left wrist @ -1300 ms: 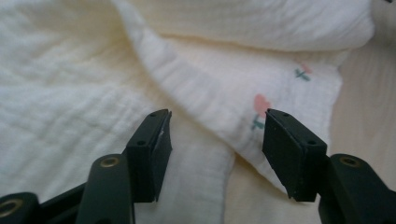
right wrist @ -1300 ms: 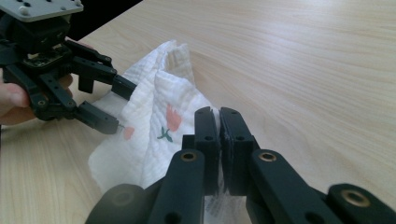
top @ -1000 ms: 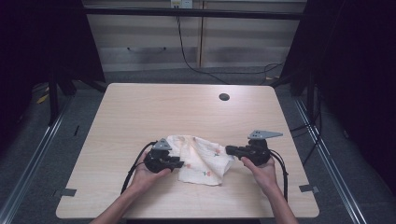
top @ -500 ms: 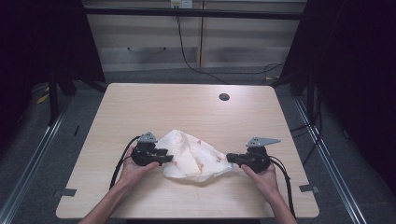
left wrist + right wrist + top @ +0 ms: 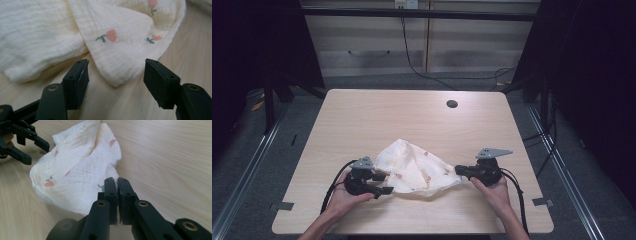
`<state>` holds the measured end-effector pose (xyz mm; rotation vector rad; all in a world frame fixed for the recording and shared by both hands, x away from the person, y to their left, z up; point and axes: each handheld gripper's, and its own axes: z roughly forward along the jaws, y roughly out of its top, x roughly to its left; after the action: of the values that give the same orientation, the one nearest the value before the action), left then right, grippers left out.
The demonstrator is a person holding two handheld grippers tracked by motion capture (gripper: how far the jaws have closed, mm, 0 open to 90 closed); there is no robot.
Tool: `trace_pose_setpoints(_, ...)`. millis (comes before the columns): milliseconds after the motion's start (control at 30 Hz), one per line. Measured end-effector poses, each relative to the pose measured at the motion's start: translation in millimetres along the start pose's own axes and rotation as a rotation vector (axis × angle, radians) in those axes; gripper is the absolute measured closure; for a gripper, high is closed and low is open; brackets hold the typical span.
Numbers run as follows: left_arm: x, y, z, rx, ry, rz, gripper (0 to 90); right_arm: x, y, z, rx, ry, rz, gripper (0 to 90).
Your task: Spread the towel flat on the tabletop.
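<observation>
Black jaws on your left hand-held gripper (image 5: pixel 116 83) now stand well apart: they have just been opening, and the corner of the cream muslin cloth (image 5: pixel 417 169) that lies between them is touched by neither pad. In the left gripper view that corner comes to a point on the wood between the pads (image 5: pixel 79 80), flat and slack, with a pink flower print just above it. So you have let go on the left, and the hand has slid outward toward the table's left edge compared with a second ago, when it sat tight against the cloth.

Your right hand-held gripper (image 5: pixel 117 187) is the opposite case. Its jaws are pressed almost together, and the cloth's near edge runs into them, so I judge it is pinching a thin fold of the fabric at the right end.

Across the high view the cloth lies in the near middle of the table (image 5: pixel 362 115), more spread sideways than it was, yet humped and creased in the centre. My reading is that the stretch is done on one side only; you would next need a fresh grip on that freed left corner, or another one, to pull the hump flat. A small dark hole (image 5: pixel 452 104) sits far off toward the back.
</observation>
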<state>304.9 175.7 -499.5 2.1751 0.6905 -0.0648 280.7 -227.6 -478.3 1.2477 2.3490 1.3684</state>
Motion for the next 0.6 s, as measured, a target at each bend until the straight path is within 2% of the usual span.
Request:
trace_pose_setpoints(100, 2.3, -1.2, 3.5, -0.012, -0.012, -0.007, 36.2, 0.3, -0.1, 0.2, -0.002, 0.002, -0.001, 86.6)
trace_pose_setpoints(233, -3.8, -2.2, 4.8, -0.011, 0.046, 0.037, 40.1, 1.1, -1.0, 1.2, 0.002, 0.008, -0.006, 86.6)
trace_pose_setpoints(267, -6.6, -3.0, 5.7, -0.015, 0.055, 0.055, 42.9, 1.3, -1.1, 1.5, 0.001, 0.008, -0.008, 86.6)
trace_pose_setpoints(300, -13.3, -4.6, 8.0, -0.017, 0.081, 0.122, 50.8, 1.9, -1.1, 1.5, 0.002, 0.008, -0.007, 86.5)
trace_pose_setpoints(400, -17.9, -4.7, 9.1, -0.01, 0.095, 0.141, 52.3, 1.7, -1.0, 1.1, 0.0, 0.011, -0.007, 86.5)
trace_pose_setpoints(433, -19.6, -4.8, 9.5, -0.01, 0.098, 0.151, 60.9, 1.2, -1.2, 0.9, -0.001, 0.011, -0.004, 86.4)
trace_pose_setpoints(467, -19.4, -4.8, 9.2, -0.006, 0.103, 0.164, 60.9, 1.2, -1.2, 0.9, -0.001, 0.011, -0.004, 86.4)
trace_pose_setpoints(500, -19.5, -5.3, 9.1, -0.007, 0.083, 0.165, 71.1, 0.9, -1.7, 1.2, 0.002, 0.011, -0.002, 86.4)
trace_pose_setpoints(533, -19.5, -5.3, 9.1, -0.007, 0.083, 0.165, 75.5, 1.0, -1.8, 1.4, 0.004, 0.01, -0.004, 86.4)
trace_pose_setpoints(567, -19.5, -5.2, 8.9, -0.004, 0.076, 0.162, 75.5, 1.0, -1.8, 1.4, 0.004, 0.01, -0.004, 86.4)
trace_pose_setpoints(600, -19.7, -5.2, 9.1, -0.002, 0.059, 0.156, 79.9, 1.2, -1.8, 1.5, 0.004, 0.01, -0.005, 86.5)
